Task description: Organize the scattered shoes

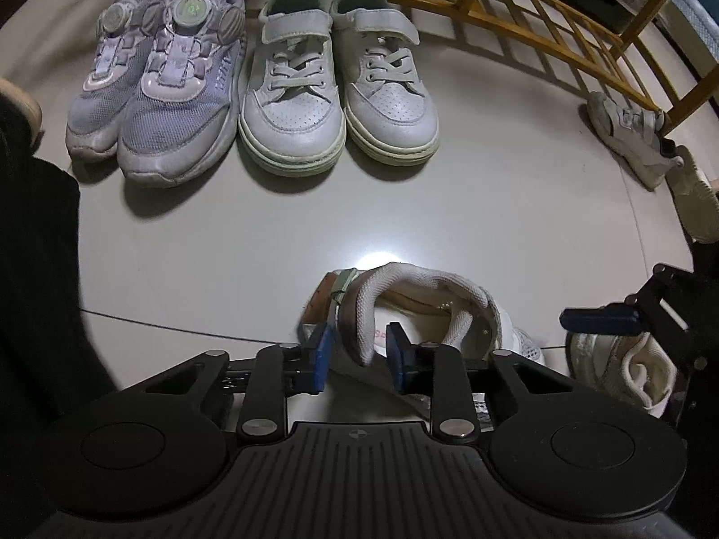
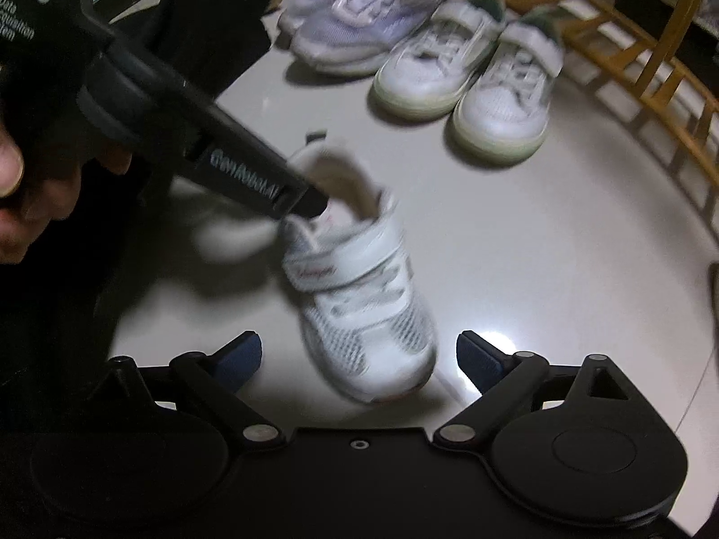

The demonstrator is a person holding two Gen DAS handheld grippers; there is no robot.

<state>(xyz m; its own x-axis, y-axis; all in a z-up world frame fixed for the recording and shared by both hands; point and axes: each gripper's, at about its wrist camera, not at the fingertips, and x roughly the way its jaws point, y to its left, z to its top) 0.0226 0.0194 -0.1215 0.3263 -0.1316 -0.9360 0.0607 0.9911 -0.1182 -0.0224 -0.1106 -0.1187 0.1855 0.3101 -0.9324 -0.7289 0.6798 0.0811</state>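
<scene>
Right at the left gripper [image 1: 358, 355], the blue pads are pinched on the heel collar of a small white mesh shoe [image 2: 359, 301], one pad inside the opening and one outside. That shoe is blurred in the right wrist view, so it looks to be on the move, toe hanging low over the pale floor [image 1: 449, 206]; whether the sole touches the tiles I cannot tell.

The right gripper [image 2: 359, 359] hangs just in front of the toe with its fingers spread wide and nothing between them. In the left wrist view it sits beside another white shoe [image 1: 629, 368], close but not gripping it.

Out along the wooden railing [image 1: 539, 9], a lilac pair [image 1: 157, 90] and a white strap pair [image 1: 337, 90] stand side by side, toes pointing this way, neatly lined up. So two pairs look sorted.

Off to the right, one more white sneaker [image 1: 629, 134] lies skewed near the railing's foot. By my reading, the held shoe, its neighbour, and that stray are what remains to be lined up.
</scene>
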